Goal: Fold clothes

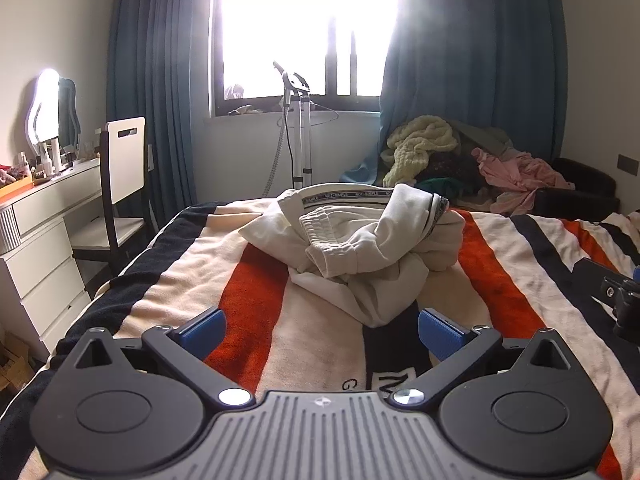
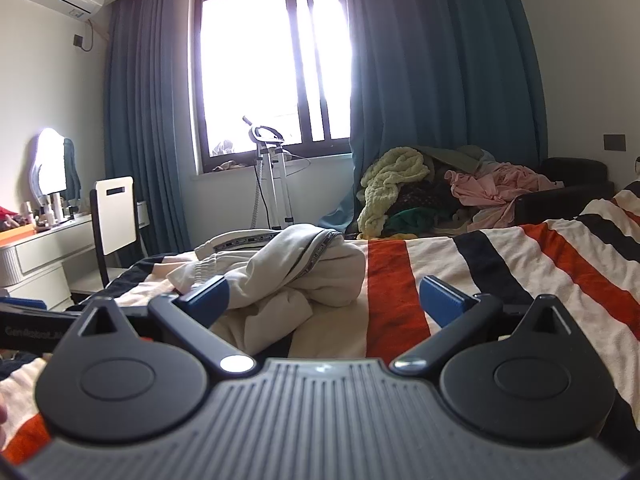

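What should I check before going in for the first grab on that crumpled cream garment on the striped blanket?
1. Left gripper open and empty: ok, blue pads spread wide.
2. Right gripper open and empty: ok.
3. Crumpled cream garment with a ribbed cuff lying flat for folding: not ok, it is bunched in a heap.
4. Nearest garment edge ahead of the left gripper: ok, a fold hangs toward the gap between its fingers.
5. Orange, black and cream striped blanket around the heap free of other items: ok in what shows.
6. Which part is sleeve, hem or waistband: cannot tell beyond the cuff and a printed band.
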A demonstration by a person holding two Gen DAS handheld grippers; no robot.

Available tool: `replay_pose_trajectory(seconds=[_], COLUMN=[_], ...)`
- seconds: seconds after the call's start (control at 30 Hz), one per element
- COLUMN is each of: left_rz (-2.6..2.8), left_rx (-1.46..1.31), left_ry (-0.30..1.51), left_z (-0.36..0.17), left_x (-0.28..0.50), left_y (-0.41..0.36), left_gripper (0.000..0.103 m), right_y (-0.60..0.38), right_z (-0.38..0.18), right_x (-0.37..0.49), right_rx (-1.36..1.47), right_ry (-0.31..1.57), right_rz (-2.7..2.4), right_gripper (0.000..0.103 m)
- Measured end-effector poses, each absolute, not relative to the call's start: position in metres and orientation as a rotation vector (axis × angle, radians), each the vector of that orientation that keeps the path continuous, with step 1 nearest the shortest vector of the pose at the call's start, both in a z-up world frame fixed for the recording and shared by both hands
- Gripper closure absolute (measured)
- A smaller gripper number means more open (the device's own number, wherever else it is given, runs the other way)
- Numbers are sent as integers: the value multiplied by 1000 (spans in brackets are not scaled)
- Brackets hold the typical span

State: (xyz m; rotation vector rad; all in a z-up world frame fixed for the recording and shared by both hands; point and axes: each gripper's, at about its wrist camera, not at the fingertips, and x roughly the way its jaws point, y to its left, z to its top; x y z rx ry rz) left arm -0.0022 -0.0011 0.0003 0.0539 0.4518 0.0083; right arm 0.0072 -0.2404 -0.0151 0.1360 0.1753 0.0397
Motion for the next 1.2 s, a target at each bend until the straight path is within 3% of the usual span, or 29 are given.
replay_pose_trajectory(seconds=[1.2], left_rz=[24], left_rx=[52], left_ry=[431], left_z=[0], left_x=[-13], left_y=[-1], left_gripper=[0], right_y=[-239], right_z=[-21], right_x=[5], right_rx=[122], right_ry=[193], right_rz=[13], right_gripper=[0])
